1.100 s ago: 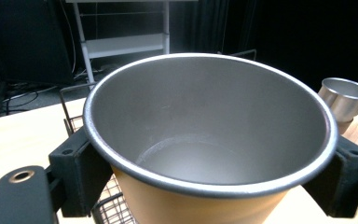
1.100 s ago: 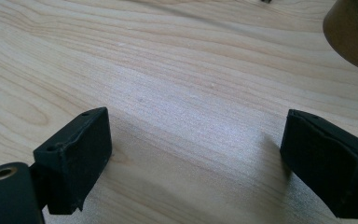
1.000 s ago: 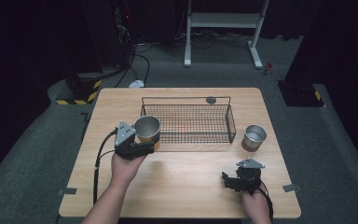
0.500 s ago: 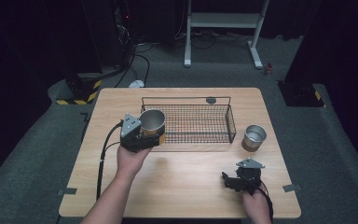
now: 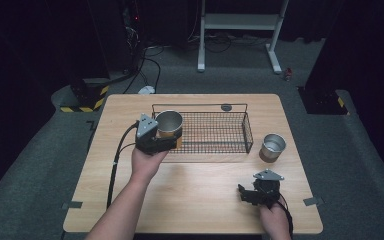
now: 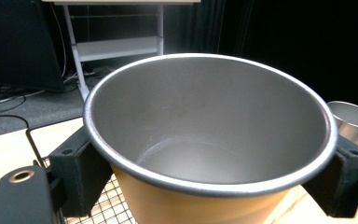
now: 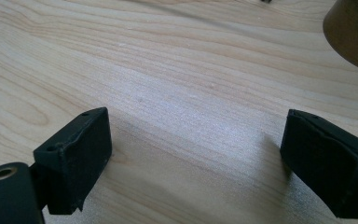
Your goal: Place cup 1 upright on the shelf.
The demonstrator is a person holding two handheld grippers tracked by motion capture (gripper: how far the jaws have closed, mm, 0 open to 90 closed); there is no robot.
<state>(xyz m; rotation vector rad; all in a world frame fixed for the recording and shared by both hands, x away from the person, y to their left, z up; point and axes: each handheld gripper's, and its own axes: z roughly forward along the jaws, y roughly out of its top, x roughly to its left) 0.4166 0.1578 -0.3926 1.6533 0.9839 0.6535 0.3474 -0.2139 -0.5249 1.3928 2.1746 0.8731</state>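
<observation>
High view, left tongs [image 5: 172,136] clamping cup [image 5: 169,123], over basket [image 5: 248,131] corner

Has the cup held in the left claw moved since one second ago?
Yes. The cup in the left claw went right, over the wire basket's left wall.

Tan-sided steel cup [image 6: 205,140] with grey inside; black wire basket [image 5: 215,131]; pale wood-grain desk [image 5: 195,195]; black claw [image 7: 200,163]; yellow-black striped block [image 5: 87,100].
</observation>
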